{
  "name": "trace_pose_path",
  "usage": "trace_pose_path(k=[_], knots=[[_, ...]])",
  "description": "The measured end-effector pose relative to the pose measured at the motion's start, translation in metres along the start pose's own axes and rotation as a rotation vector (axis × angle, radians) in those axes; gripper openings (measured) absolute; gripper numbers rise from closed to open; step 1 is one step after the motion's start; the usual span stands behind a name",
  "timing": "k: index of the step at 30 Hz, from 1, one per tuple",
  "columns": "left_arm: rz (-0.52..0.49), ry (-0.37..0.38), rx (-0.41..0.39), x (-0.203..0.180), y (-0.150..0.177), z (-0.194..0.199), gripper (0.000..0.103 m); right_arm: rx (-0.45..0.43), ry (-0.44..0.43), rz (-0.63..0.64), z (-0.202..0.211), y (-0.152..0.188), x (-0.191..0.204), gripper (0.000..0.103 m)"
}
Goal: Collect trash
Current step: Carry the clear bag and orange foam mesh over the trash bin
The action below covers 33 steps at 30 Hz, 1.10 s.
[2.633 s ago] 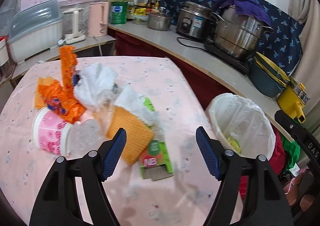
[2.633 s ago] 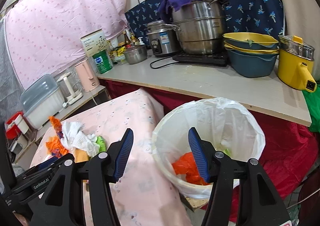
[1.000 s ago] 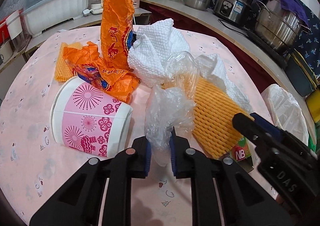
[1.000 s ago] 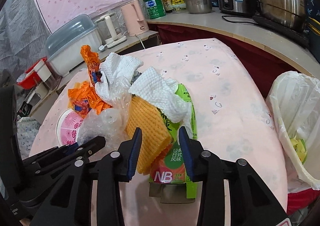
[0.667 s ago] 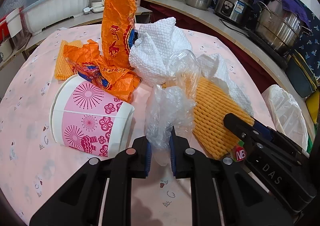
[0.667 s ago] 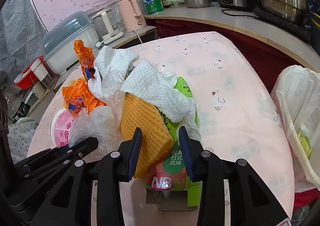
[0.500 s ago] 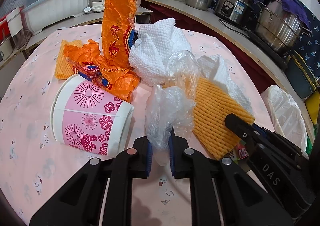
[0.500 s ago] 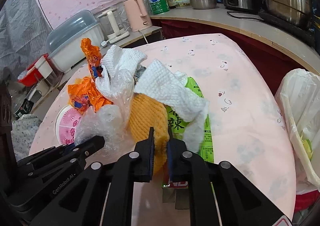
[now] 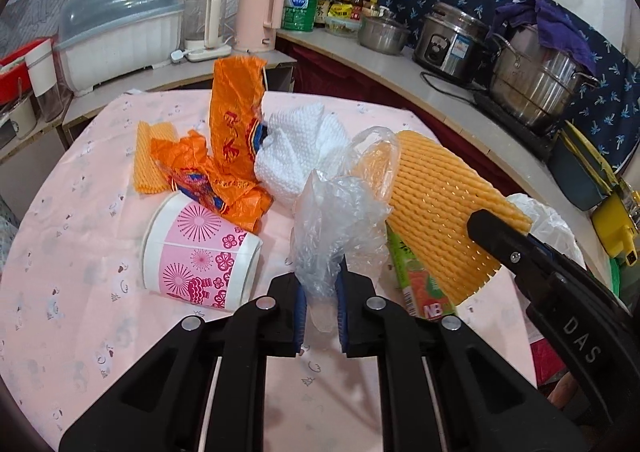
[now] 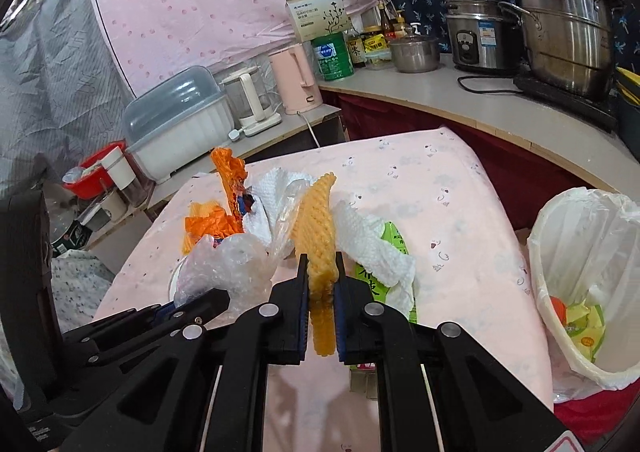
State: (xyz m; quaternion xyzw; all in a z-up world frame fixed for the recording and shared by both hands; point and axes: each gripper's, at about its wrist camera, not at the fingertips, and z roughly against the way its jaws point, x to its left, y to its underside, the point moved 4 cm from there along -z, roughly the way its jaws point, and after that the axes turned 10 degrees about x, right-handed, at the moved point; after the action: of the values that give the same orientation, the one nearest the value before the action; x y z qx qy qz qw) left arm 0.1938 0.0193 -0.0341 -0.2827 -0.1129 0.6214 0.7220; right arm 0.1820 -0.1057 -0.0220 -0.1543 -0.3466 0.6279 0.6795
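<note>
Trash lifted in both grippers — left gripper (image 9: 320, 306) clamping clear plastic bag (image 9: 340, 220), right gripper (image 10: 322, 292) pinching yellow foam netting (image 10: 318, 236) — liable to snag paper towel (image 10: 372, 244).

Pretty bright and even all over, soft indoor light from overhead. Faint shadows only, right under the black tool arms. Heavy fisheye bending plus dark vignette in the corners. Mostly sharp, slightly soft toward the edges. Small glare on the steel pots (image 9: 536, 80).
</note>
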Motion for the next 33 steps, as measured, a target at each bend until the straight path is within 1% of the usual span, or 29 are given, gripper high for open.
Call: trace_pose_path(k=[8,14,22,28,33], knots=[[-0.048,0.025,-0.054,-0.033,-0.002,0.031,0.012,-0.064,0.023,-0.031,0.04,0.001,-0.016,0.01],[-0.104,0.048,-0.075,-0.068,-0.002,0.043,0.012,-0.105,0.055,-0.067,0.069,0.005,-0.043,0.01],[-0.173,0.078,-0.083,-0.119,0.0,0.047,0.011,-0.148,0.118,-0.155,0.102,0.017,-0.102,0.01],[-0.221,0.104,-0.075,-0.158,-0.002,0.039,0.011,-0.165,0.167,-0.237,0.12,0.032,-0.151,0.01],[-0.273,0.137,-0.047,-0.194,0.0,0.027,0.011,-0.175,0.206,-0.306,0.131,0.042,-0.188,0.01]])
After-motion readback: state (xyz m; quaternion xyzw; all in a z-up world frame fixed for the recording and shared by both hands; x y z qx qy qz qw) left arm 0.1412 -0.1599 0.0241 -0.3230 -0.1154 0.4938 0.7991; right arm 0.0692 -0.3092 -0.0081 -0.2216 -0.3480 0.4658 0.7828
